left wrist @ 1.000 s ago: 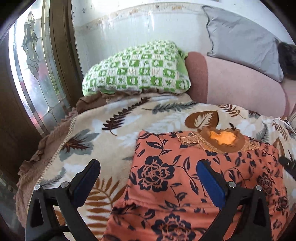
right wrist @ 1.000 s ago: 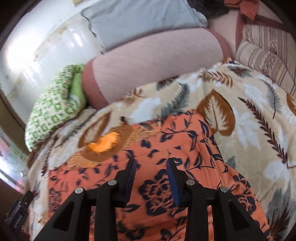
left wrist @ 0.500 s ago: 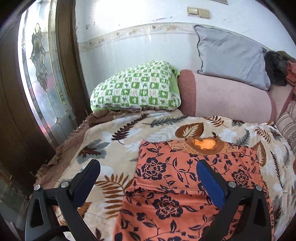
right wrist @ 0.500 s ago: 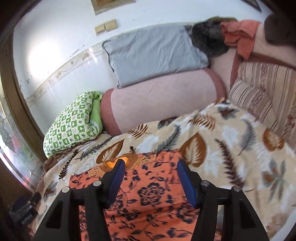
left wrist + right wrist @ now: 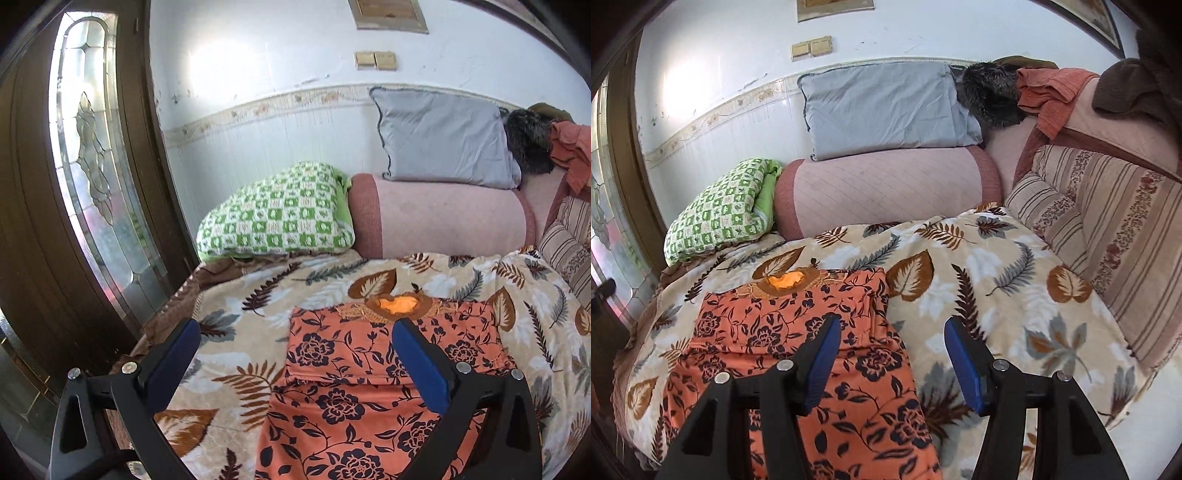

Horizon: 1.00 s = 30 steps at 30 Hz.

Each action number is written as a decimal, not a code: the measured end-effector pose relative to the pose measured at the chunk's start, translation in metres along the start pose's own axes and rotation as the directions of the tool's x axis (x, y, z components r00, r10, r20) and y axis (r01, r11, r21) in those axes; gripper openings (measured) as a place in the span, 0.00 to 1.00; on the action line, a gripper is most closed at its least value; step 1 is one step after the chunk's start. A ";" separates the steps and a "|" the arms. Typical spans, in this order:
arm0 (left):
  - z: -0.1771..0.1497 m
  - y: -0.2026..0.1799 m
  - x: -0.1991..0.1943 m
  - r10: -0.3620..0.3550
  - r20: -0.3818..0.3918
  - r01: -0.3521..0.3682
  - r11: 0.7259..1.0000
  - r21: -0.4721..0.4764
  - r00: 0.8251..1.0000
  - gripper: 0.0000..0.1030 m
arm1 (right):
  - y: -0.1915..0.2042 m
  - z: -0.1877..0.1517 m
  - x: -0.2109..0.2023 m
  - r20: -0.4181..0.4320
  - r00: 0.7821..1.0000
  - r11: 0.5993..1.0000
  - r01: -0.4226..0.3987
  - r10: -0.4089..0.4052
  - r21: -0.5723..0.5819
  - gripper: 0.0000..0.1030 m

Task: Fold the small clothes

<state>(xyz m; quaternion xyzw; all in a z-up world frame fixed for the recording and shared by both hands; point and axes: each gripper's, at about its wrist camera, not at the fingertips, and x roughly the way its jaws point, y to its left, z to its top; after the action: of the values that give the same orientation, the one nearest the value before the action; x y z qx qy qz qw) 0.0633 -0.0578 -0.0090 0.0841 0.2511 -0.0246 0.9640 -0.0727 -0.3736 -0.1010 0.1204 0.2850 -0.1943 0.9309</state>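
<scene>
An orange garment with dark floral print (image 5: 354,373) lies flat on the leaf-patterned blanket (image 5: 258,295), its sleeves folded in over the body and its neckline at the far end. It also shows in the right wrist view (image 5: 798,332). My left gripper (image 5: 295,354) is open and empty, held above the garment's left edge. My right gripper (image 5: 890,347) is open and empty, held above the garment's right edge.
A green checked pillow (image 5: 277,214), a pink bolster (image 5: 443,218) and a grey cushion (image 5: 439,140) lie at the bed's head. Striped cushions (image 5: 1108,229) line the right side. A glass-panelled wooden door (image 5: 85,184) stands on the left.
Both grippers have pulled back and up from the garment. The right gripper, nearly shut a second ago, has opened wide. The left stayed open.
</scene>
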 end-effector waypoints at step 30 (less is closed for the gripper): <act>-0.016 0.112 -0.057 0.199 0.026 -0.194 0.973 -0.122 0.980 1.00 | 0.049 -0.006 -0.035 0.035 0.995 0.994 -0.093 0.095 -0.057 0.60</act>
<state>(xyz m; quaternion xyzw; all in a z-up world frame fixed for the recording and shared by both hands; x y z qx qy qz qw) 0.0159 0.0551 0.0216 0.0504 0.2241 0.0843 0.9696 -0.0813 -0.3177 -0.0805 0.1040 0.2669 -0.1445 0.9472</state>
